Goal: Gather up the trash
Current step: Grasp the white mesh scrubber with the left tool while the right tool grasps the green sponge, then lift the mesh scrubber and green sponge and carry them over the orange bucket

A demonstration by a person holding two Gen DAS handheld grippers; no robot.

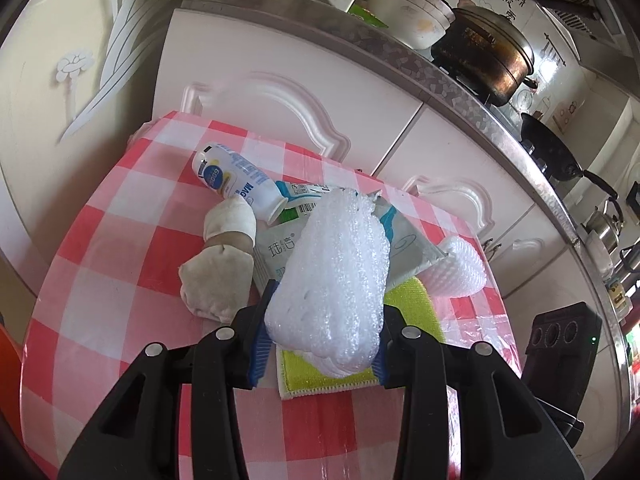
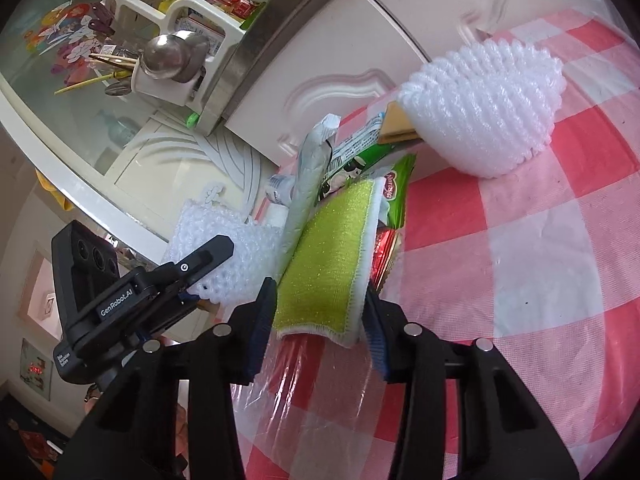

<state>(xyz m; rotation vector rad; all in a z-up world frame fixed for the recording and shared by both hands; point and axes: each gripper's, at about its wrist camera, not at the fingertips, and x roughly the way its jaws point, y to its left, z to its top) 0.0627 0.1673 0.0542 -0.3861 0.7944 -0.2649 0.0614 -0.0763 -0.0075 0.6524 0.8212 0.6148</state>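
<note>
My left gripper (image 1: 320,344) is shut on a white foam net sleeve (image 1: 332,276) and holds it above the red-and-white checked table (image 1: 120,240). My right gripper (image 2: 320,320) is shut on a yellow-green sponge cloth (image 2: 332,264), lifted on edge; the cloth also shows in the left wrist view (image 1: 416,304). A pile lies under them: a white bottle (image 1: 236,178), a grey-white wipes packet (image 1: 404,248), a green snack wrapper (image 2: 396,188), a red wrapper (image 2: 384,252). A second foam net (image 2: 488,112) lies at the far side. The left gripper body (image 2: 132,300) shows in the right wrist view.
Crumpled beige cloth pieces (image 1: 220,272) lie left of the pile. White cabinet doors (image 1: 280,92) stand behind the table. The counter above holds a dark pot (image 1: 484,56), bowls (image 1: 412,12) and a wok (image 1: 552,152). A utensil rack (image 2: 168,60) sits on the counter.
</note>
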